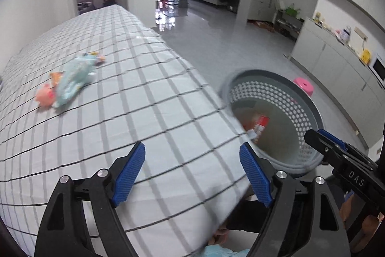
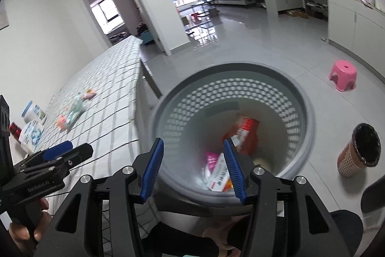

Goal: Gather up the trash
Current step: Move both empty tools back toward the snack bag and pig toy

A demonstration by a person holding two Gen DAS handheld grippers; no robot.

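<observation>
My left gripper (image 1: 192, 155) hangs open over the near edge of the checked tablecloth (image 1: 149, 98), with nothing between its blue pads. Farther left on the cloth lies a light blue wrapper (image 1: 72, 81) with a pink scrap (image 1: 44, 95) beside it; both are blurred. My right gripper (image 2: 193, 148) is open above a grey perforated basket (image 2: 310, 117) that stands on the floor against the table, and it holds nothing. A red and white carton (image 2: 247, 129) and a pink and white box (image 2: 217, 170) lie in the basket. The basket (image 1: 264, 88) also shows in the left wrist view.
A pink stool (image 2: 343, 75) stands on the grey floor beyond the basket. A patterned paper cup (image 2: 358, 153) with a dark inside stands on the floor to the basket's right. A jar (image 2: 32, 115) and a white packet (image 2: 31, 134) sit at the table's left side.
</observation>
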